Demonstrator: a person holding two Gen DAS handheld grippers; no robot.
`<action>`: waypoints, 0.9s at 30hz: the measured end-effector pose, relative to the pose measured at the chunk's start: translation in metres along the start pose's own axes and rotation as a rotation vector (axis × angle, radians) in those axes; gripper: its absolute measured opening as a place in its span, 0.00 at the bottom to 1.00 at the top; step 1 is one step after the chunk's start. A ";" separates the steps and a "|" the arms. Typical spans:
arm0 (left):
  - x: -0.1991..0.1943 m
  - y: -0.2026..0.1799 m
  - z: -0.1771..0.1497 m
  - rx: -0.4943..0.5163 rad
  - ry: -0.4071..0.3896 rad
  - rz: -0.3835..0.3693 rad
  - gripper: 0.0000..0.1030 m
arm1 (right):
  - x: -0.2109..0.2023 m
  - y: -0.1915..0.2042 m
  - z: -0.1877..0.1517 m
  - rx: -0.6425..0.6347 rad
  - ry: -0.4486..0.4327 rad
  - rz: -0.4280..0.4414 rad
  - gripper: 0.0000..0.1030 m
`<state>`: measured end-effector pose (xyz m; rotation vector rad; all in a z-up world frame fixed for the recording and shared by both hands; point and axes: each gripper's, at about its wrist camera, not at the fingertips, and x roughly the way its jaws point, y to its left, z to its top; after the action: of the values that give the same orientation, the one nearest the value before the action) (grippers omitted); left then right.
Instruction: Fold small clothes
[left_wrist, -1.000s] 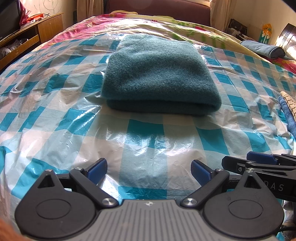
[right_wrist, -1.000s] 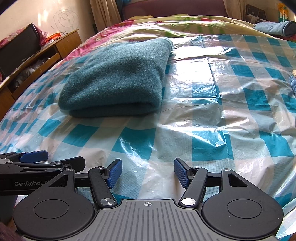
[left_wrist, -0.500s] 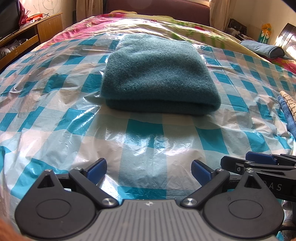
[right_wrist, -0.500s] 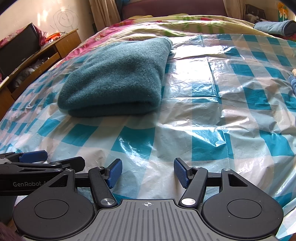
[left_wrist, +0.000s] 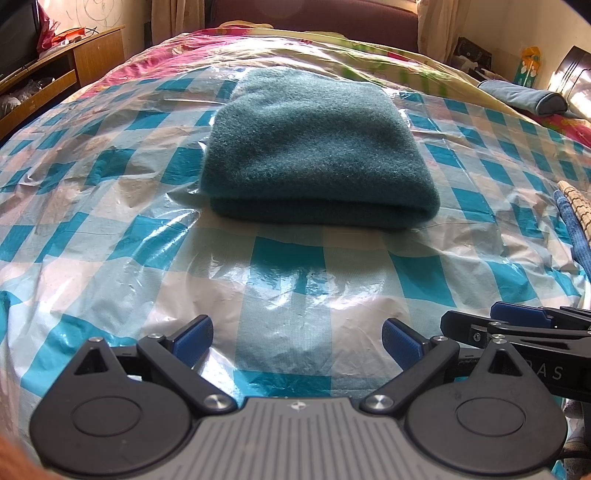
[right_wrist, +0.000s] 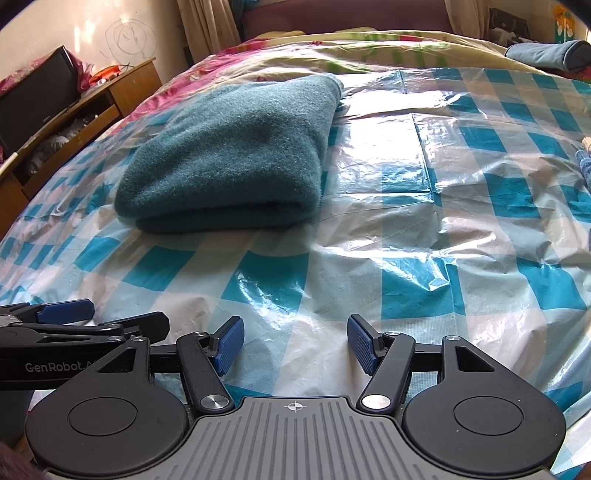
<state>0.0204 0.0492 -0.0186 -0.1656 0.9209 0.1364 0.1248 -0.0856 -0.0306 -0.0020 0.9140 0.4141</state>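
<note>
A folded teal fleece garment (left_wrist: 314, 147) lies flat on the blue-and-white checked plastic sheet (left_wrist: 284, 269) over the bed. It also shows in the right wrist view (right_wrist: 236, 155), left of centre. My left gripper (left_wrist: 297, 338) is open and empty, held low near the bed's front edge, well short of the garment. My right gripper (right_wrist: 295, 341) is open and empty beside it. The right gripper shows side-on at the right of the left wrist view (left_wrist: 517, 325); the left gripper shows at the left of the right wrist view (right_wrist: 74, 321).
A wooden TV cabinet (right_wrist: 74, 110) stands to the left of the bed. A blue-grey rolled cushion (left_wrist: 524, 98) lies at the far right. Other clothes (left_wrist: 576, 218) lie at the sheet's right edge. A dark headboard (left_wrist: 314, 18) is at the back.
</note>
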 end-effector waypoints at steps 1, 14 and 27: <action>0.000 -0.001 0.000 0.000 0.000 0.000 0.99 | 0.000 0.000 0.000 0.000 0.000 0.000 0.61; 0.000 0.000 0.000 0.000 0.000 0.000 0.99 | 0.000 -0.001 -0.001 0.002 0.003 0.000 0.61; 0.000 0.001 0.000 0.007 -0.001 0.001 0.99 | -0.001 0.000 -0.001 -0.003 0.004 -0.010 0.61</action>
<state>0.0203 0.0497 -0.0188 -0.1583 0.9204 0.1340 0.1237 -0.0864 -0.0305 -0.0102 0.9173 0.4067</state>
